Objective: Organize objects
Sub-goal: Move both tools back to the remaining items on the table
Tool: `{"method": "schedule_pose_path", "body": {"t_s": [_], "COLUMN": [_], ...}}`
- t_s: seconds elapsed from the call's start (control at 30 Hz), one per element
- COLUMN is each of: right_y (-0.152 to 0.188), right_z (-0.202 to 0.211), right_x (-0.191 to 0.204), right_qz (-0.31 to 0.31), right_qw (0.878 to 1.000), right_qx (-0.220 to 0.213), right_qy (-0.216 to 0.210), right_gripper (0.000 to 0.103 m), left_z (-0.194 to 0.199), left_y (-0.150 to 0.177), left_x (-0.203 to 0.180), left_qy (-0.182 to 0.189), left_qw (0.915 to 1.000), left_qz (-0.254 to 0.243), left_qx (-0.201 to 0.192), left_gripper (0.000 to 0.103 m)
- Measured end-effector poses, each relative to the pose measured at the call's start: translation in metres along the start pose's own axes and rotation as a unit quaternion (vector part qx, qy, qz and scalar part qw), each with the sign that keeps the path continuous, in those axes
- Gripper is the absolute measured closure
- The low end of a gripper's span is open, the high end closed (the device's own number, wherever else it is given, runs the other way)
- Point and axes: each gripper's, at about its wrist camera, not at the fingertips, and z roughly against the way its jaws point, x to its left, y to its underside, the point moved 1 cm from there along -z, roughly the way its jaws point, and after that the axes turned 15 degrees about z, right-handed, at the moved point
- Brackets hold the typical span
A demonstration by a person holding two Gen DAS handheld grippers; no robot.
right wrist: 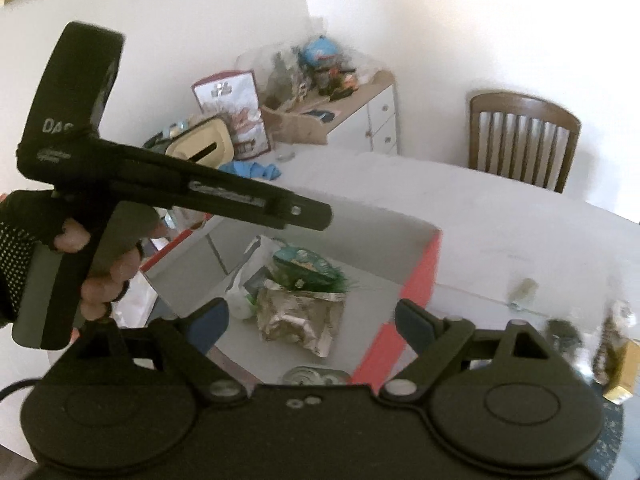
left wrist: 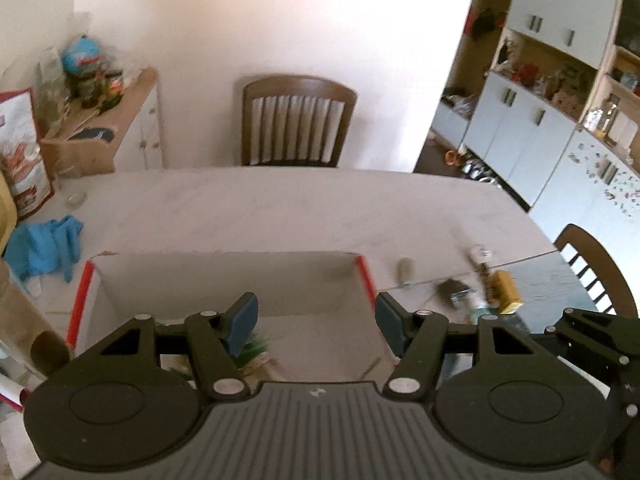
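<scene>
A white cardboard box with red outer sides stands open on the pale table. Inside it lie a crumpled foil bag, a green-topped packet and a white plastic bag. My left gripper hovers above the box, open, nothing between its blue pads. My right gripper is also above the box, open and empty. In the right wrist view a gloved hand holds the left gripper's handle. Loose items sit right of the box: a yellow carton, a dark lump, a small grey piece.
A blue cloth and a red-and-white bag lie at the table's left end. Wooden chairs stand at the far side and the right. A cluttered sideboard lines the wall; white cabinets are at right.
</scene>
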Motion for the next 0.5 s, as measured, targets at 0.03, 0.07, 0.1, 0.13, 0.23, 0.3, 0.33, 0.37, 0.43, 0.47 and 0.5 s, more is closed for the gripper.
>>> {"method": "schedule_pose_path", "body": {"t_s": [0.03,0.07,0.1,0.13,0.23,0.3,0.33,0.37,0.43,0.47,0.5], "right_y": [0.003,0.007,0.011,0.016,0.030,0.042,0.047,0.053,0.065,0.072,0.079], "right_z": [0.007,0.013,0.019,0.024,0.042,0.054,0.059,0.064,0.075,0.080,0.085], "right_x": [-0.004,-0.008,-0.013,-0.018,-0.034,-0.047,-0.053,-0.060,-0.074,-0.081,-0.089], "right_qz": [-0.003,-0.006,-0.010,-0.013,-0.026,-0.035,-0.040,-0.045,-0.058,-0.064,-0.070], "right_qw": [1.000,1.000,1.000,1.000,0.999,0.998,0.997,0.997,0.995,0.995,0.994], "right_qx": [-0.002,-0.003,-0.005,-0.005,-0.009,-0.011,-0.012,-0.012,-0.010,-0.008,-0.007], "right_qy": [0.003,0.007,0.012,0.018,0.038,0.054,0.061,0.067,0.077,0.082,0.088], "right_gripper": [0.014,0.014,0.013,0.013,0.009,0.007,0.006,0.006,0.005,0.004,0.004], "left_z": [0.002,0.004,0.005,0.006,0.005,0.004,0.002,0.000,-0.003,-0.006,-0.008], "left_y": [0.001,0.003,0.004,0.006,0.013,0.018,0.021,0.025,0.031,0.036,0.040], "left_x": [-0.006,-0.012,-0.017,-0.024,-0.042,-0.056,-0.062,-0.069,-0.081,-0.088,-0.094], "left_qy": [0.002,0.004,0.006,0.008,0.015,0.018,0.019,0.020,0.025,0.029,0.031], "left_qw": [1.0000,1.0000,1.0000,0.9999,0.9998,0.9996,0.9995,0.9995,0.9993,0.9992,0.9991], "left_qz": [-0.003,-0.004,-0.005,-0.004,-0.010,-0.017,-0.020,-0.023,-0.023,-0.025,-0.026], "left_qx": [-0.002,-0.005,-0.006,-0.008,-0.010,-0.012,-0.013,-0.013,-0.012,-0.013,-0.014], "left_gripper": [0.039,0.036,0.034,0.032,0.032,0.030,0.029,0.027,0.022,0.021,0.021]}}
